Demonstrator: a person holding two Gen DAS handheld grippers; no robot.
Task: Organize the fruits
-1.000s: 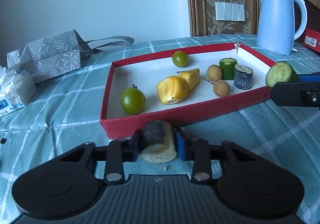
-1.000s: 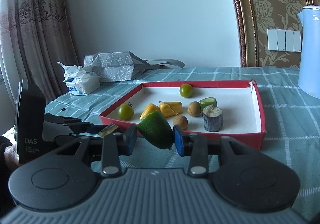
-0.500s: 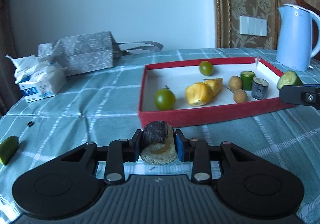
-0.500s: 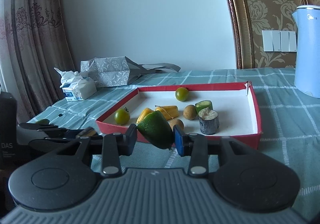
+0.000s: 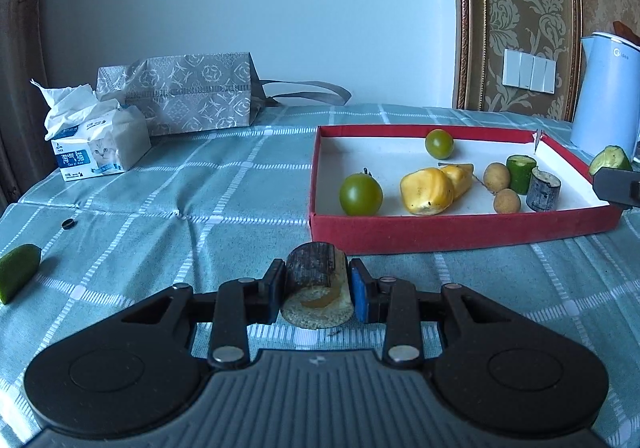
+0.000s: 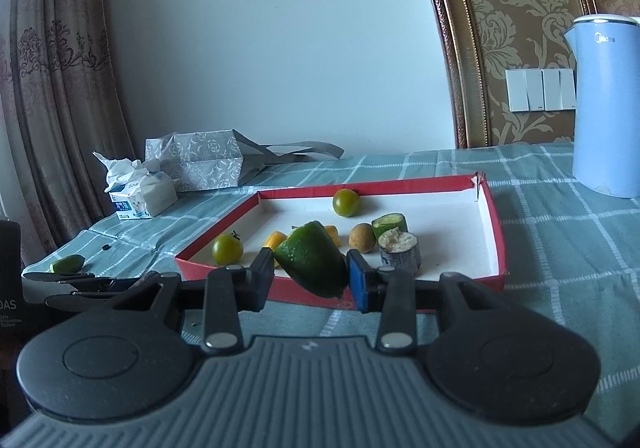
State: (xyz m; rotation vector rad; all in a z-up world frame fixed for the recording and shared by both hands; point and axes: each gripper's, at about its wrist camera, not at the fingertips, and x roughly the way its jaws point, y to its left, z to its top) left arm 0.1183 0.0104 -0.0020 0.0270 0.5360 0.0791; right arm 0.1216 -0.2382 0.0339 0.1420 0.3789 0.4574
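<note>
My left gripper (image 5: 318, 290) is shut on a short sugarcane piece (image 5: 314, 284) with dark bark and a pale cut end, held in front of the red tray (image 5: 460, 226). My right gripper (image 6: 310, 280) is shut on a green cucumber chunk (image 6: 312, 258), in front of the tray's near wall (image 6: 280, 290). The tray holds two green tomatoes (image 5: 361, 194) (image 5: 439, 143), yellow jackfruit pieces (image 5: 427, 191), two longans (image 5: 497, 177), a cucumber piece (image 5: 521, 173) and a sugarcane piece (image 5: 543, 189). A green wedge (image 5: 16, 272) lies on the cloth at far left.
A tissue pack (image 5: 96, 145) and a silver gift bag (image 5: 180, 93) stand at the back left. A blue kettle (image 5: 606, 95) stands at the back right, beyond the tray. A small dark ring (image 5: 68, 223) lies on the checked cloth.
My left gripper has pulled back and swung left with the sugarcane, so the tray now sits farther right and the green wedge shows. My right gripper has drawn back slightly with the cucumber.
</note>
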